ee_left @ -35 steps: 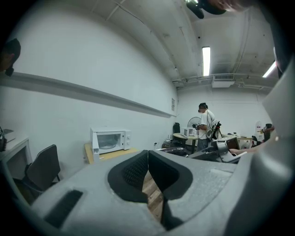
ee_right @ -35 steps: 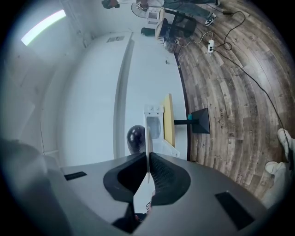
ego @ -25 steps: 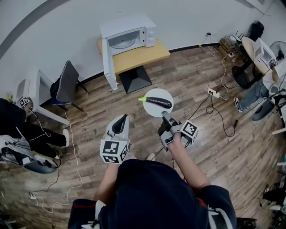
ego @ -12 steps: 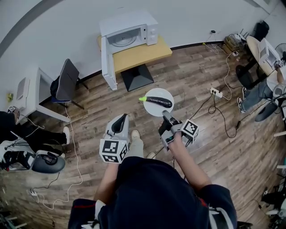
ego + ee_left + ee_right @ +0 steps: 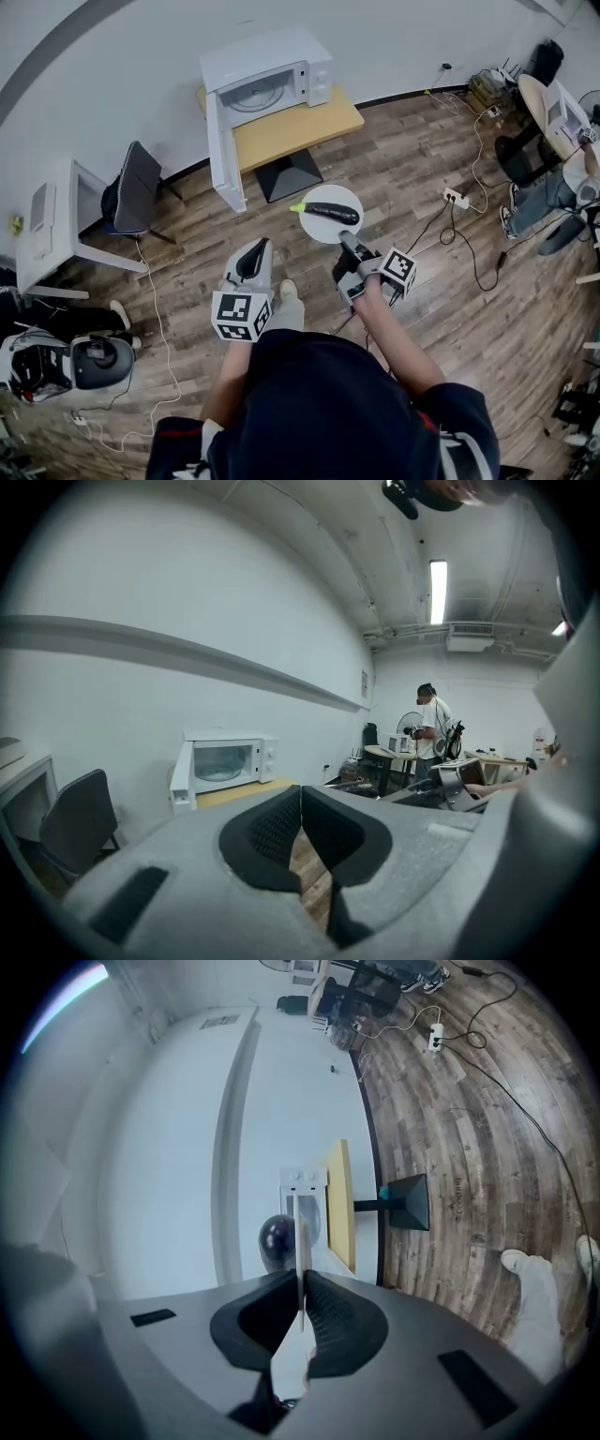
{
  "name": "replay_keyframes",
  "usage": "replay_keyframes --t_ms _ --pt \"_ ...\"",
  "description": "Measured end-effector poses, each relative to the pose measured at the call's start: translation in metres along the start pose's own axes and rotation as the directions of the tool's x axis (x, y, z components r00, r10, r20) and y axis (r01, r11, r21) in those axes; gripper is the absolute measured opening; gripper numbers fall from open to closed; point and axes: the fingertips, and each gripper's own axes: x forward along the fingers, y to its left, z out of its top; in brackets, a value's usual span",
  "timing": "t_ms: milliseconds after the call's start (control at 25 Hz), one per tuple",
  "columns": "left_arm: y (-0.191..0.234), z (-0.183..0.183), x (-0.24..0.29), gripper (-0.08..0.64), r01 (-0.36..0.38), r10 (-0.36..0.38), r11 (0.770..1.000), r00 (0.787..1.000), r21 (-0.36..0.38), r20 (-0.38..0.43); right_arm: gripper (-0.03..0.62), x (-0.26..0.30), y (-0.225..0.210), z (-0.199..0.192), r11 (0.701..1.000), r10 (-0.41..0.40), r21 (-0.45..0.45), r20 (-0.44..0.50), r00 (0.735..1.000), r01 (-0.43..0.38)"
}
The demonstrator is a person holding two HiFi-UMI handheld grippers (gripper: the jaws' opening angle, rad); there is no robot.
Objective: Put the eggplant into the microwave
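A dark purple eggplant (image 5: 330, 213) with a green stem lies on a round white plate (image 5: 319, 231), carried above the wooden floor. My right gripper (image 5: 346, 241) is shut on the plate's near rim. In the right gripper view the plate (image 5: 302, 1241) shows edge-on between the pads, with the eggplant (image 5: 277, 1238) behind it. My left gripper (image 5: 253, 251) is shut and empty, left of the plate. The white microwave (image 5: 270, 79) stands ahead on a yellow table (image 5: 298, 125), its door (image 5: 218, 150) swung open. The left gripper view also shows the microwave (image 5: 225, 761) beyond my left gripper (image 5: 300, 797).
A dark chair (image 5: 138, 178) and a white desk (image 5: 52, 230) stand to the left. Cables and a power strip (image 5: 456, 199) lie on the floor at right. Gear (image 5: 66, 364) sits at lower left. A person (image 5: 433, 726) stands far off by other tables.
Both grippers and the plate have moved forward towards the microwave, which now looks nearer. The seated person at the left edge has slipped out of view.
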Motion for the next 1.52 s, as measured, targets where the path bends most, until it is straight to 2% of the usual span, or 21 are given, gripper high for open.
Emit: replay_keyframes --t_ms 160,480,720,1280,1520 --pt "0.024 0.017 0.024 0.017 0.003 -0.003 1.000 1.000 0.004 0.014 0.025 0.033 0.014 0.009 1.000 0.018 0.007 0.002 1.000 -0.018" --pt "0.082 0.040 0.071 0.017 0.020 -0.020 1.000 1.000 -0.001 0.011 0.026 0.106 0.038 0.019 1.000 -0.004 0.004 0.012 1.000 0.004" --pt "0.115 0.054 0.103 0.017 0.066 -0.066 0.998 0.998 -0.003 0.021 0.026 0.151 0.050 0.027 1.000 -0.003 0.000 0.035 0.999 0.003" --pt "0.140 0.057 0.142 0.017 0.187 -0.187 0.982 0.982 -0.026 0.019 0.025 0.207 0.050 0.028 0.998 -0.059 -0.003 0.068 0.996 0.059" --pt "0.140 0.061 0.151 0.017 0.201 -0.200 0.979 0.979 -0.043 0.026 0.025 0.219 0.057 0.035 0.998 -0.057 -0.013 0.068 0.996 0.058"
